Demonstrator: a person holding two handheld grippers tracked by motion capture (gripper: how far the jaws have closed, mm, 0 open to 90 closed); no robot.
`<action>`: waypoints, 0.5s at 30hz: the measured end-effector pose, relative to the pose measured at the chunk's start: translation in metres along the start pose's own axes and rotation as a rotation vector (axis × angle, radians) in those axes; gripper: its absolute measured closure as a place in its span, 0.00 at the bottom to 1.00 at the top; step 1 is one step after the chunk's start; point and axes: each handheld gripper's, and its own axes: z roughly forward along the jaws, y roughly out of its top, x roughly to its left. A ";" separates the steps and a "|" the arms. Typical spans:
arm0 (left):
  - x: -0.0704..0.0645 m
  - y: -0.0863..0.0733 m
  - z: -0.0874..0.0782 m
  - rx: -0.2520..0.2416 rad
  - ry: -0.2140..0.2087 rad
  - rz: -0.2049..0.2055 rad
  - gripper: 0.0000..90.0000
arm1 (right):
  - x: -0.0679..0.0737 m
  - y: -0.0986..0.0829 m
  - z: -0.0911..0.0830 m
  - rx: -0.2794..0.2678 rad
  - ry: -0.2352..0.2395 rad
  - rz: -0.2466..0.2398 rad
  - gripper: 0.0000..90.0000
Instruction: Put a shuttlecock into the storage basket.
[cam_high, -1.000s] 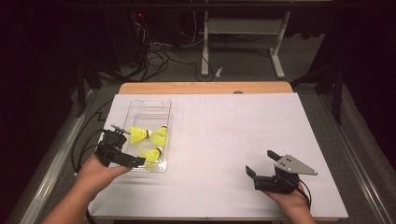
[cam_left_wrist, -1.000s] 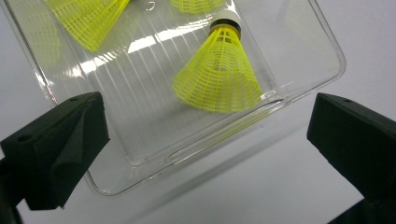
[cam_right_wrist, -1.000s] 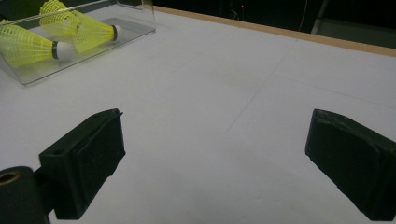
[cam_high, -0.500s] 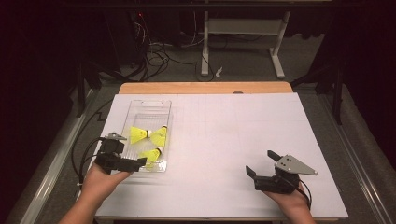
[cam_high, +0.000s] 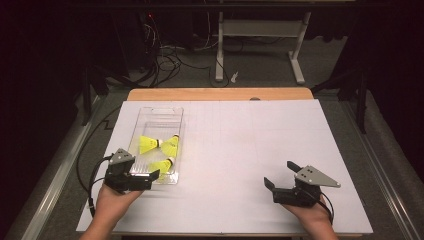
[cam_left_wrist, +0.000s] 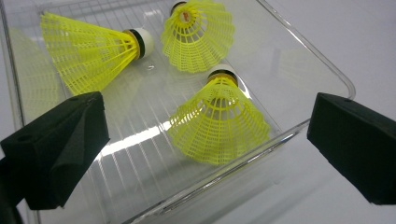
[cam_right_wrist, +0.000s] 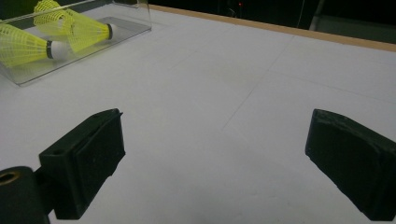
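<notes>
Since a second ago the left gripper (cam_high: 142, 172) has been backing toward the person, from over the near shuttlecock to the near rim of the clear plastic tray (cam_high: 176, 145), while the right gripper (cam_high: 281, 176) is keeping its place at about 5 o'clock on the white table cover (cam_high: 240, 145). Both grippers are standing released, jaws spread wide and grasping nothing. In the left gripper view the jaws are flanking the tray's near corner, with the nearest yellow shuttlecock (cam_left_wrist: 219, 123) lying between them but inside the tray, untouched, cork end pointing away. Two more shuttlecocks, a left one (cam_left_wrist: 86, 51) and a far one (cam_left_wrist: 198, 35), are lying just beyond it with their cork ends close together. In the high view the tray is sitting at roughly 9 o'clock on the table, all three shuttlecocks (cam_high: 159, 150) resting in its near half. Judging from this, the gathering looks finished: no shuttlecock is lying loose on the cover, and little seems left beyond pulling the left hand clear.
</notes>
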 end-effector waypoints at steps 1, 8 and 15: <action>0.000 -0.002 0.000 -0.017 0.001 0.004 0.00 | 0.000 0.000 0.000 0.001 -0.001 0.002 0.06; 0.001 -0.017 -0.002 -0.116 -0.014 0.024 0.00 | -0.002 -0.001 0.000 -0.008 -0.013 0.003 0.06; -0.001 -0.025 -0.007 -0.203 -0.031 0.058 0.00 | -0.002 -0.002 0.000 -0.018 -0.019 0.003 0.06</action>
